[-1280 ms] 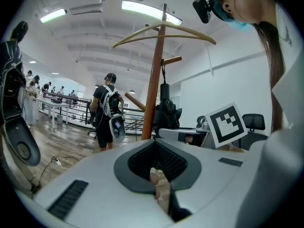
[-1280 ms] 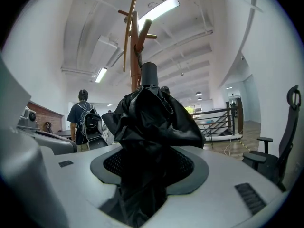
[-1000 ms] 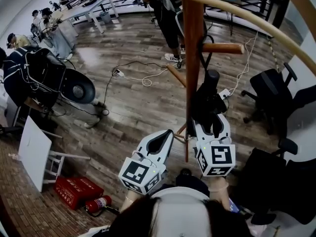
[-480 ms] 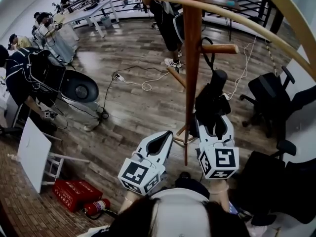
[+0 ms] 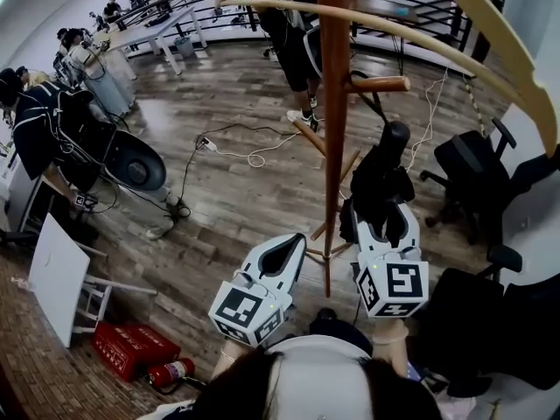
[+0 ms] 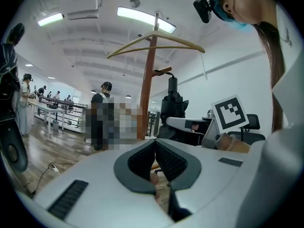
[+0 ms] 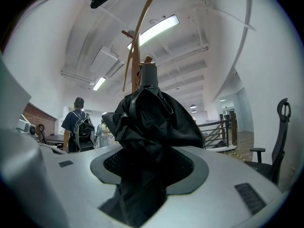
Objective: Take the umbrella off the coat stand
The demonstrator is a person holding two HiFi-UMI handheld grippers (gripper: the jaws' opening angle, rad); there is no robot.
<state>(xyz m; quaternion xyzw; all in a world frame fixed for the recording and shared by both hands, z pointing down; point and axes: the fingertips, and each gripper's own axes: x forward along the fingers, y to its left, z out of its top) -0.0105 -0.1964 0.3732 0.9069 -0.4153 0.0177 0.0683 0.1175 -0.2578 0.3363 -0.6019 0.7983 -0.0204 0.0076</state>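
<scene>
Coat stand (image 5: 332, 129): reddish wooden pole, short pegs sticking out, long curved arms up top, planted on the plank floor (image 5: 236, 191).
Umbrella (image 5: 382, 182): black, folded up, standing upright just right of the coat stand's pole, knob end up, sitting below the stand's right-hand peg (image 5: 381, 84).
Strap (image 5: 374, 105): thin black cord running from the umbrella's top up toward that peg. Honestly can't tell if it's looped over it.
Right claw (image 5: 385, 227): right of the pole, clamped wide around the umbrella's bunched fabric low down. Fabric fills the whole gap in the right gripper view.
Left claw (image 5: 282, 254): just left of the pole's foot, tips pinched together, nothing in between.
Office chair (image 5: 472, 169): black, off to the right of the stand.
Fire extinguisher (image 5: 171, 373) plus red box (image 5: 129, 346): on the floor, well left of the stand, side by side.
Power strip (image 5: 207, 141): white, cable trailing, on the floor left of the stand and further back.
</scene>
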